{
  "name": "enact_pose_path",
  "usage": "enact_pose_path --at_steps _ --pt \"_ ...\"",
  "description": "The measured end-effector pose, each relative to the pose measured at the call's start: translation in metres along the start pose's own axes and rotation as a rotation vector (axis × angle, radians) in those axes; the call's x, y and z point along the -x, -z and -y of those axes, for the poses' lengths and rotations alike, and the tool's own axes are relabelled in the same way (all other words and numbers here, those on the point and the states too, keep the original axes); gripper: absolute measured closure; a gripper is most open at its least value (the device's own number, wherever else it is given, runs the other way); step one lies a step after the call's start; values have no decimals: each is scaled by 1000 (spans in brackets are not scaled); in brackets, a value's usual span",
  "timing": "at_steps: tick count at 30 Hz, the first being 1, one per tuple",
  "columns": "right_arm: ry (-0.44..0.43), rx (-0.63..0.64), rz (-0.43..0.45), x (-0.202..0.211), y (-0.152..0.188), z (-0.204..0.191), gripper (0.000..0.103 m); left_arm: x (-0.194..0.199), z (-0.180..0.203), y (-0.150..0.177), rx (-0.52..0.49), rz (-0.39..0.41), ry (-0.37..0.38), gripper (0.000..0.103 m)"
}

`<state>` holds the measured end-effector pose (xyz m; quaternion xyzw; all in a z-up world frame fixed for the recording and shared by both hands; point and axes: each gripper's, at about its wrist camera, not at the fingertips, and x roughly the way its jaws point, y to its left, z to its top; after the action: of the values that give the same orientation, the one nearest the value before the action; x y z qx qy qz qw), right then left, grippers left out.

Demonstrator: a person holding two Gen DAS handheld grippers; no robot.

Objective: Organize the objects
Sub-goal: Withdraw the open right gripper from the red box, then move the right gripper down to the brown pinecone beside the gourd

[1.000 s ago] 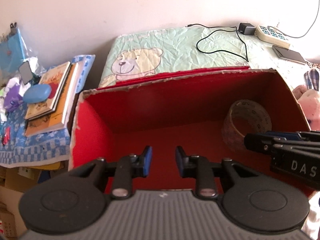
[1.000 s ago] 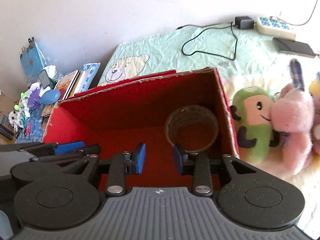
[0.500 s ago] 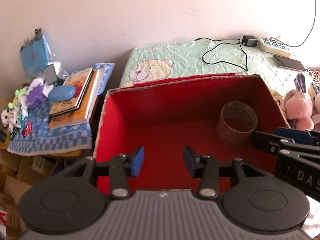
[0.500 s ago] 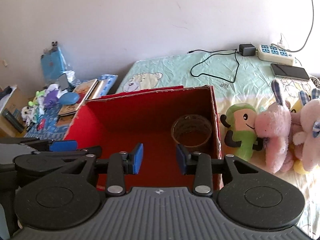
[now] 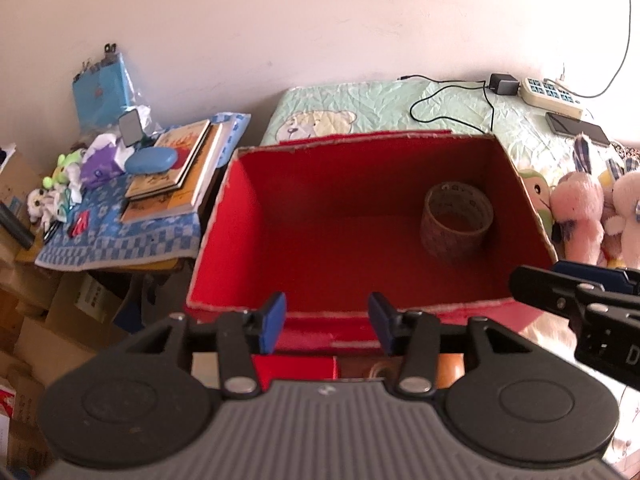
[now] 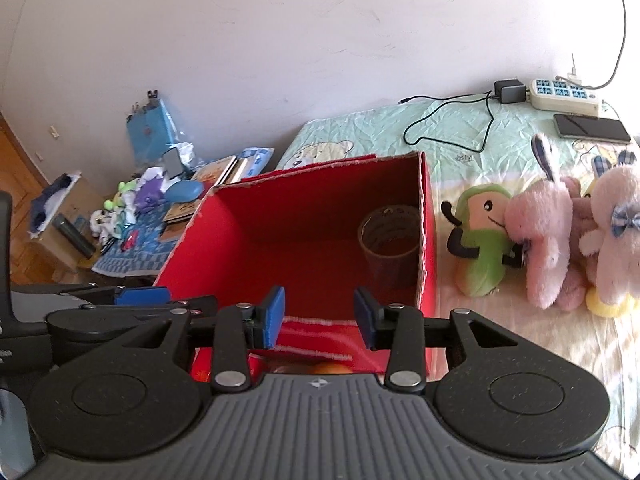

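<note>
An open red cardboard box (image 5: 360, 138) stands on the bed, and a brown tape roll (image 5: 456, 220) sits upright in its far right corner. My left gripper (image 5: 326, 322) hovers over the box's near rim, its jaws opening with nothing between them. My right gripper (image 6: 318, 316) hangs beside it over the same rim of the box (image 6: 320, 170), open and empty, with the tape roll (image 6: 390, 240) beyond it. Each gripper shows at the edge of the other's view.
A green plush (image 6: 480, 240) and pink plush rabbits (image 6: 540, 240) lie right of the box. A power strip (image 5: 552, 96), a phone (image 5: 576, 128) and a black cable (image 5: 448, 96) lie behind it. A cluttered side table with books (image 5: 176, 168) stands left.
Both grippers have drawn back and upward out of the box, whose near rim now shows. Both pairs of jaws have widened, with nothing in them.
</note>
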<state>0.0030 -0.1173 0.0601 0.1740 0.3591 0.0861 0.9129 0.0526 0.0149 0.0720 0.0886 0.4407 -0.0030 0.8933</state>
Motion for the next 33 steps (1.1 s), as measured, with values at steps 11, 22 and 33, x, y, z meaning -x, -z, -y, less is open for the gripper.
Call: enact_pose_path --at_steps 11,22,33 --pt "-47 -30 -65 7 24 21 62 9 20 27 -8 -46 -21 49" --pt "-47 -72 -178 1 51 38 60 0 42 55 -25 -133 13 42" --pt "-74 -202 -293 -11 71 63 56 -8 48 71 -36 -161 105 42"
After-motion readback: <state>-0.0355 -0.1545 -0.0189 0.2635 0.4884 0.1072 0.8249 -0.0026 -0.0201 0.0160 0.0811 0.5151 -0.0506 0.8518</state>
